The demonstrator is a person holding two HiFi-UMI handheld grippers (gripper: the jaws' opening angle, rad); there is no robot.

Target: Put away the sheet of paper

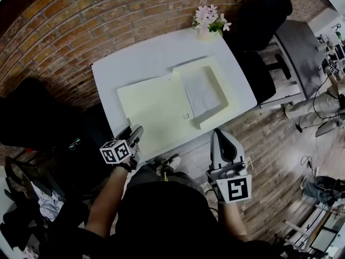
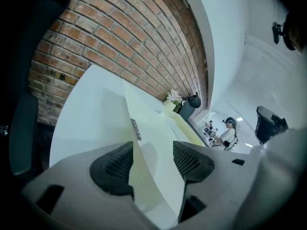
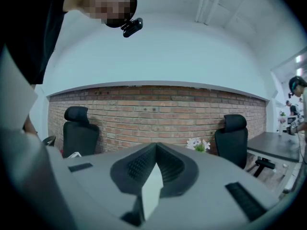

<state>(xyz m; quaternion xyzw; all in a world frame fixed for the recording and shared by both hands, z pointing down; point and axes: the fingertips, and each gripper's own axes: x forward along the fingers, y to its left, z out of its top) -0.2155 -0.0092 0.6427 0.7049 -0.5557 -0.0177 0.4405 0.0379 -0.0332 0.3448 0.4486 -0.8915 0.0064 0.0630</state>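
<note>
One sheet of paper (image 1: 202, 93): found flat in folder's (image 1: 156, 112) right half, on bench (image 1: 124, 72). Judged light, limp, easily creased; best taken by free edge. Found left hand-held gripper (image 1: 137, 130) parted astride folder's near-left corner, right hand-held gripper (image 1: 220, 133) clamped on unidentified white sliver (image 3: 152, 190).

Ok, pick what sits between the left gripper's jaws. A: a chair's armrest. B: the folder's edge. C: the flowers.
B: the left gripper view shows the left gripper with its jaws apart and the pale yellow folder running edge-on between them; the flowers stand far off at the table's back.
</note>
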